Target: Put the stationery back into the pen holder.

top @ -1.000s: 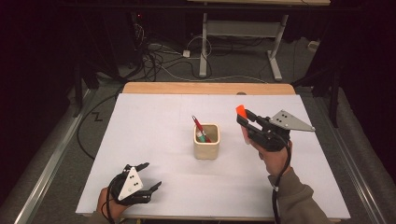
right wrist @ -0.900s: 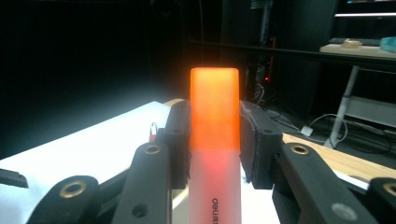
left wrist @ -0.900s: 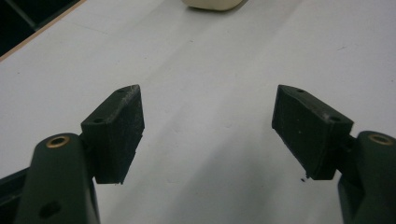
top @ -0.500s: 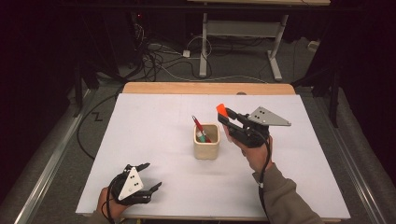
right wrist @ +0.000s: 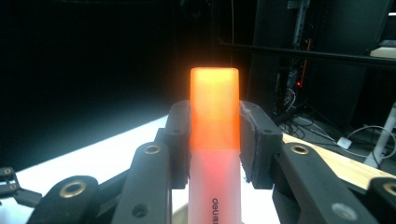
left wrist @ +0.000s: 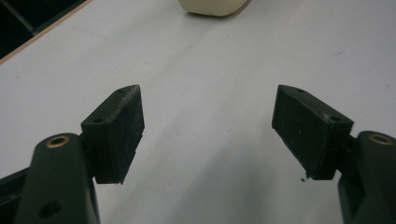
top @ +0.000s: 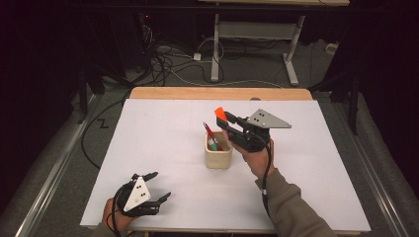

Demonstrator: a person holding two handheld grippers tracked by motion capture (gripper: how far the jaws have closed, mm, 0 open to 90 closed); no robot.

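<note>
A person sits at a table covered by a white sheet point(top: 163, 148), holding a two-jaw gripper in each hand. In the high view, the right gripper point(top: 223, 119) is raised above the middle of the table, just to the right of a small cream-coloured pen cup point(top: 218, 158), with its tip pointing up and to the left over the cup's rim. Its jaws are clamped on an orange highlighter point(top: 220, 114), whose orange cap sticks out beyond the jaw tips. The right gripper view shows this grip closely: the two black pads press against both sides of the highlighter point(right wrist: 215, 140), the glowing orange cap rising above them and the paler barrel with printed lettering running down between the jaws. The cup stands upright near the centre of the sheet and holds a red pen point(top: 209, 132) leaning to the left, with something green beside it. The left gripper point(top: 160, 187) rests low at the near left edge of the table, well apart from the cup. In the left gripper view its jaws stand wide apart with nothing between them, above bare white sheet, and the base of the cup point(left wrist: 212, 6) appears at the top edge.
</note>
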